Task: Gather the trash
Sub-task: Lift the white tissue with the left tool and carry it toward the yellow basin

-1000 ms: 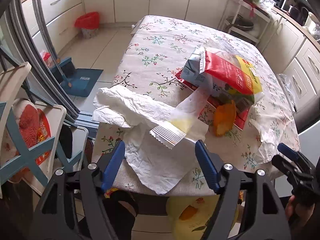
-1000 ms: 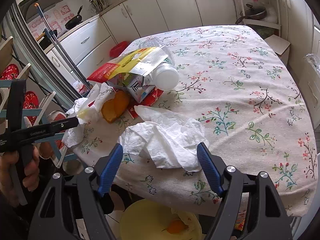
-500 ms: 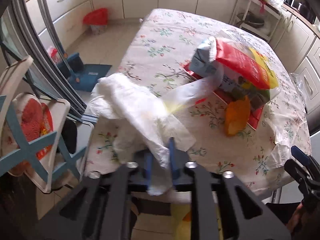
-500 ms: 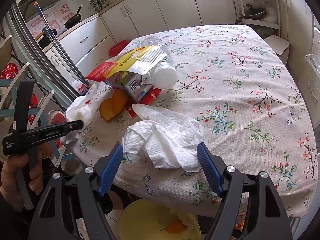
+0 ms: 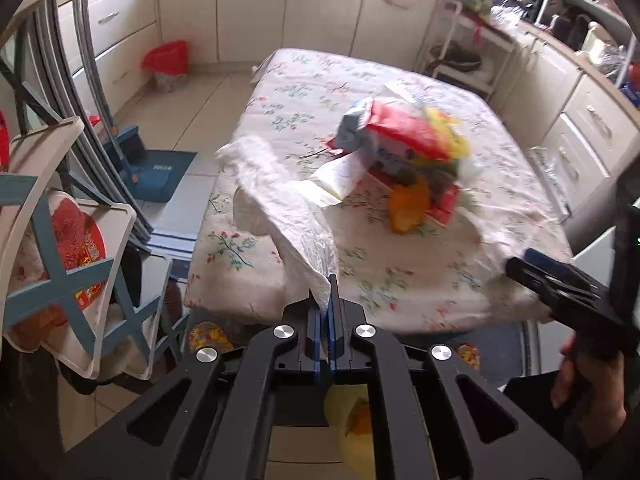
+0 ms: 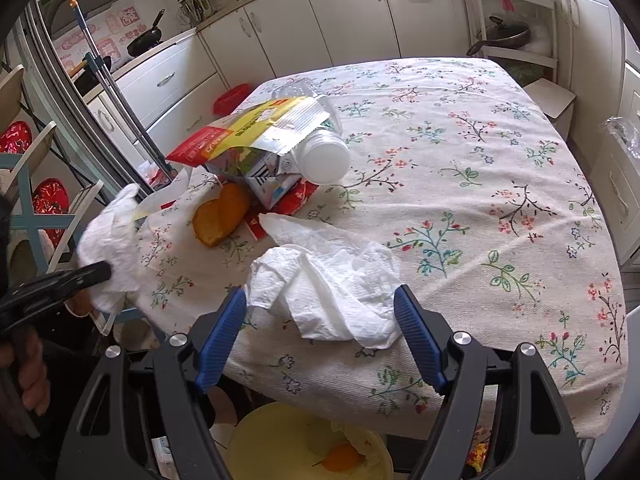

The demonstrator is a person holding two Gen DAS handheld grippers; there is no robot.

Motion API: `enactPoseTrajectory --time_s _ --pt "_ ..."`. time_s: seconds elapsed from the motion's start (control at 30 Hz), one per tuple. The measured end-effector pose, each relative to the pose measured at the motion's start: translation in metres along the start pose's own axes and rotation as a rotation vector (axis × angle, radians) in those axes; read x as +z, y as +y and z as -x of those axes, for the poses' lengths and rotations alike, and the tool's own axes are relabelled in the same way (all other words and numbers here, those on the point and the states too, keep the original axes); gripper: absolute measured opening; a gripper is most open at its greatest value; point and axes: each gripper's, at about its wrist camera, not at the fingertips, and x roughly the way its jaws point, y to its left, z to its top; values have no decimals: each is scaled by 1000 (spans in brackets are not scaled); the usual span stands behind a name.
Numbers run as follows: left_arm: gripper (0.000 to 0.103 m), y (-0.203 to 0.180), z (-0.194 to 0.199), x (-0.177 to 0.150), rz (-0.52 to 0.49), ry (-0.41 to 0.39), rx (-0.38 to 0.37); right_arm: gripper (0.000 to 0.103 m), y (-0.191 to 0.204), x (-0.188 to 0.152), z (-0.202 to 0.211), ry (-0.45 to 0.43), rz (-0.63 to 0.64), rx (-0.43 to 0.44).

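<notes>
Your left gripper (image 5: 325,312) is clamped on the lower edge of a white paper towel (image 5: 288,216), its jaws having just closed on the sheet; the towel trails from the pads toward 11 o'clock, over the near corner of the table (image 5: 400,280) with its flowered cloth. A clear wrapper (image 5: 332,180) lies against the towel's far end.

At 1 o'clock in the left wrist view sits a blurred heap of trash: a red-and-yellow snack bag (image 5: 404,132) on top of a carton (image 6: 268,184), with an orange peel (image 5: 408,208) just beside them and a white bottle (image 6: 320,156) lying on its side against the carton.

Your right gripper (image 6: 320,320) stands wide open and holds nothing; a second crumpled paper towel (image 6: 332,284) rests on the table between its blue pads, which are not pressing on it.

Below the table edge, at 6 o'clock in the right wrist view, a yellow bin (image 6: 280,444) holds an orange scrap.
</notes>
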Motion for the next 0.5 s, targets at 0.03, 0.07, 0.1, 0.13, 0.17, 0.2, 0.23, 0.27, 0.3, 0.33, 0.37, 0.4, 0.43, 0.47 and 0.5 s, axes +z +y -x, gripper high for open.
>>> enactPoseTrajectory --time_s 0.03,0.07,0.1,0.13,0.17,0.2,0.23,0.27,0.3,0.33,0.37,0.4,0.43,0.47,0.5 --pt "2 -1 4 -3 -2 -8 -11 73 0 0 0 0 -1 -1" --pt "2 -4 10 -7 -11 -23 -24 73 0 0 -1 -1 1 -5" --pt "2 -8 17 -12 -23 -39 -36 73 0 0 -1 -2 4 -8" --pt "2 -11 23 -17 -36 -54 -48 73 1 0 -1 -3 5 -9" --pt "2 -14 28 -21 -46 -63 -56 73 1 0 -1 -4 5 -9" --pt "2 -18 34 -25 -62 -76 -65 73 1 1 -2 -3 6 -10" --pt "2 -21 38 -30 -78 -85 -72 73 1 1 -2 -3 7 -11" --pt "2 -24 41 -34 -90 -91 -76 73 1 1 -2 -3 8 -12" --pt "2 -27 45 -38 -105 -100 -82 73 1 1 -2 -3 10 -14" --pt "2 -28 48 -40 -115 -107 -87 73 2 1 -2 -3 11 -14" --pt "2 -30 51 -43 -128 -118 -92 73 2 1 -2 -4 10 -14" --pt "2 -31 54 -45 -136 -126 -95 73 2 0 -2 -5 10 -15" --pt "3 -32 56 -46 -138 -129 -99 73 2 0 -2 -5 11 -16" --pt "2 -31 59 -49 -136 -133 -109 73 2 0 -2 -4 12 -17" --pt "2 -30 60 -50 -132 -136 -116 73 2 0 -2 -4 12 -18"
